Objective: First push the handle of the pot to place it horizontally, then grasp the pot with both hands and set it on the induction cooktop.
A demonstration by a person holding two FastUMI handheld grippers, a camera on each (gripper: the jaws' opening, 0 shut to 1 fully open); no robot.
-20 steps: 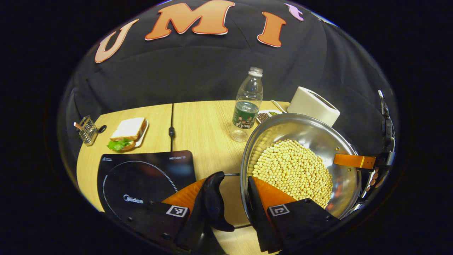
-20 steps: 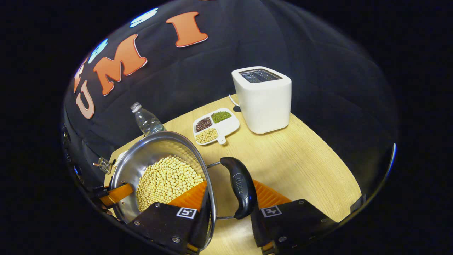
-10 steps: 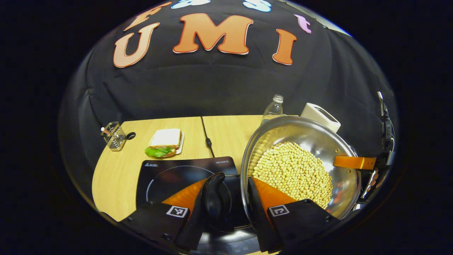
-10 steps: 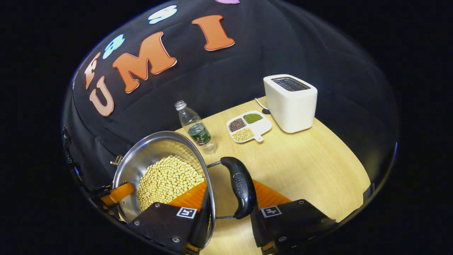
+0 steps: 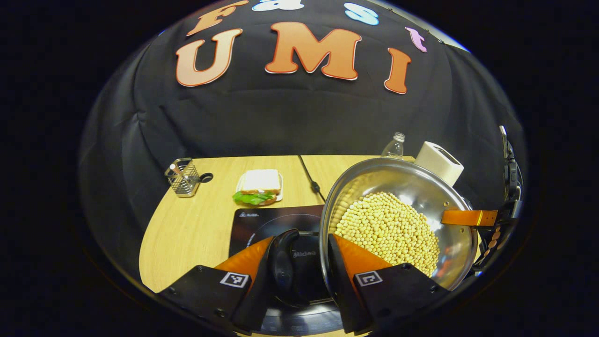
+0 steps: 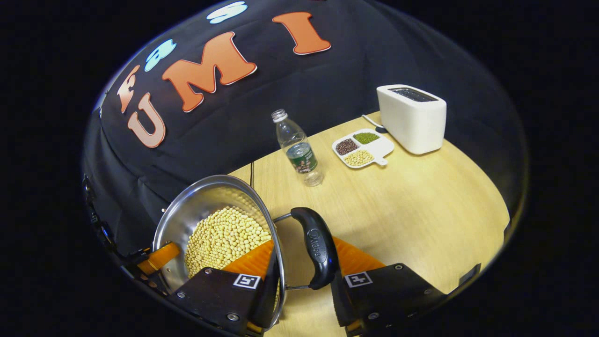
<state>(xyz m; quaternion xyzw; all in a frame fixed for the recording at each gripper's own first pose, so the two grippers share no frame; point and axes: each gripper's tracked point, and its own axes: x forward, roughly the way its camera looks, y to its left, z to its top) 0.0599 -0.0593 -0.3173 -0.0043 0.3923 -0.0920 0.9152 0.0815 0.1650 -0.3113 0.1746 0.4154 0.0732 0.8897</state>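
Pot [image 5: 398,206] steel, round, shiny, heaped with pale beans [image 5: 388,229], black handle [image 6: 316,245].

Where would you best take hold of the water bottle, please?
Grip the water bottle around its labelled middle, coming in level from the near side: it stands upright on the table, and its body is round and slim.

- Pot [image 5: 449,187]: you see shiny steel, filled with pale beans, black side handles [image 6: 316,245] horizontal, above the cooktop.
- Induction cooktop [image 5: 262,222]: black, flat on the desk [image 5: 196,234].
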